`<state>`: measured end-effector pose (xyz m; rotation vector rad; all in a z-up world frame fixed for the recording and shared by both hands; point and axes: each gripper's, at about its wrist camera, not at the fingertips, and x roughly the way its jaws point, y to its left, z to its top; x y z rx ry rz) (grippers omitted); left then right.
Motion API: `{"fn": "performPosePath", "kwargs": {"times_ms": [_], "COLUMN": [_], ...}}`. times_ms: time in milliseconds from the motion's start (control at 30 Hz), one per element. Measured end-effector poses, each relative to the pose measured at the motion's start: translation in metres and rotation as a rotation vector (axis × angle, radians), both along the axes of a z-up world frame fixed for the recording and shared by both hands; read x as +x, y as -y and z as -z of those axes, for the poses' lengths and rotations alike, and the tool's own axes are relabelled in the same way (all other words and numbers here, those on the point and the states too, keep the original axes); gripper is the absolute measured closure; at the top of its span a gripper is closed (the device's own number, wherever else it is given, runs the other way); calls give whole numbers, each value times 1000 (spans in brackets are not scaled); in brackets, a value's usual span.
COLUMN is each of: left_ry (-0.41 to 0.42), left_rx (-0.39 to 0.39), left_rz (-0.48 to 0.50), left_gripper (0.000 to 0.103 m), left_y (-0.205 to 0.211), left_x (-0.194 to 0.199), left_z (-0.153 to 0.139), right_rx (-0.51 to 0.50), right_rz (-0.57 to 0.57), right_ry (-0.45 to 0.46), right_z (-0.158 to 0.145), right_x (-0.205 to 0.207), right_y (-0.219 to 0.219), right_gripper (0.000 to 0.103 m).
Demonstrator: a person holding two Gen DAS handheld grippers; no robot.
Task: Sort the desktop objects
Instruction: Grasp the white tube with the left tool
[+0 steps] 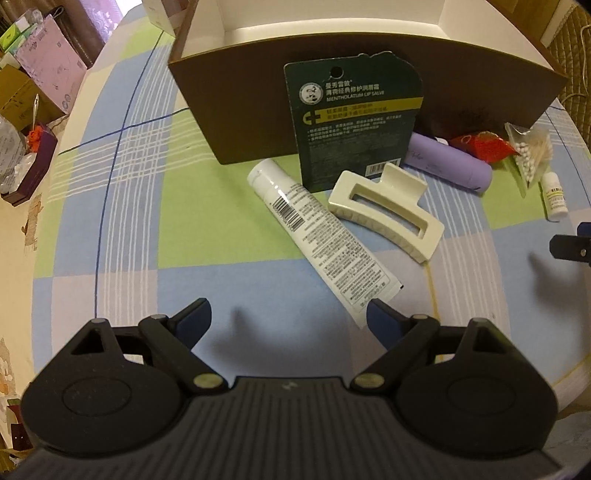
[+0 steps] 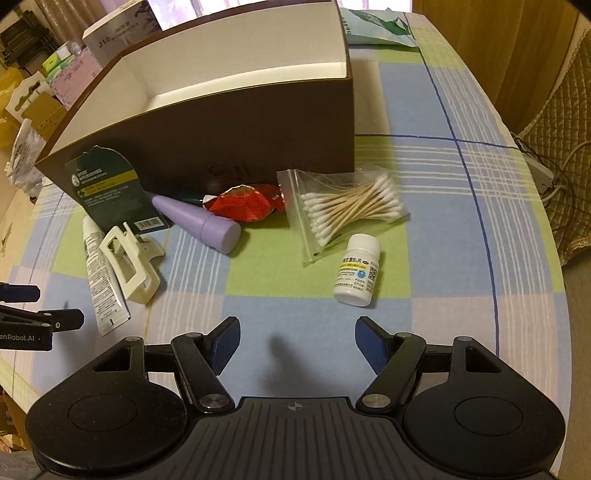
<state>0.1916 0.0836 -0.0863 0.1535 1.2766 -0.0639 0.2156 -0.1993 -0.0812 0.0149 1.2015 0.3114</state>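
A brown box [image 1: 258, 110] [image 2: 258, 133] with a white inside stands open on the checked cloth. Against its front wall leans a dark green lip-salve card [image 1: 351, 122] [image 2: 110, 192]. Before it lie a white tube [image 1: 321, 236] [image 2: 101, 280], a cream hair claw [image 1: 388, 210] [image 2: 129, 266], a purple bottle [image 1: 447, 162] [image 2: 203, 225], a red wrapper [image 1: 484, 146] [image 2: 247, 205], a bag of cotton swabs [image 2: 343, 210] [image 1: 528, 155] and a small white pill bottle [image 2: 356, 275] [image 1: 554, 201]. My left gripper [image 1: 288, 321] is open, its right finger at the tube's flat end. My right gripper [image 2: 297, 343] is open over bare cloth, short of the pill bottle.
The table's rounded edge runs close on both sides. Boxes and bags [image 1: 40, 74] crowd the floor at the left. A quilted chair [image 2: 561, 155] and cables stand off the right edge. A green pouch [image 2: 380, 26] lies behind the box.
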Motion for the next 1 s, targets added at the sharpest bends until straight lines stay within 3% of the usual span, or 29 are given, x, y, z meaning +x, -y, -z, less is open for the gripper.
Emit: {"fn": "performPosePath", "kwargs": {"times_ms": [200,500,633,800,900,1000], "left_ry": [7,11,8,19,41,55], "left_rx": [-16,-115,-138,-163,-137,-123], "left_rz": [11,-6,-19,-24,-8,4], "left_gripper": [15,20,31,33,40,61], "left_y": [2,-4,-7,-8,-8,-15], "left_x": [9,24,33,44,48,48], "left_z": [3,12,20,27,29,27], "right_rx": [-1,-1,-1,-3,-4,-2], "right_rz": [25,64,70,74,70,62], "right_ry": [-3,4,-1,-9,-12,-12], "right_z": [2,1,2,3,4,4], "right_x": [8,17,19,21,22,23], "right_y": [3,11,12,12,10,7], "right_gripper": [28,28,28,28,28,28]}}
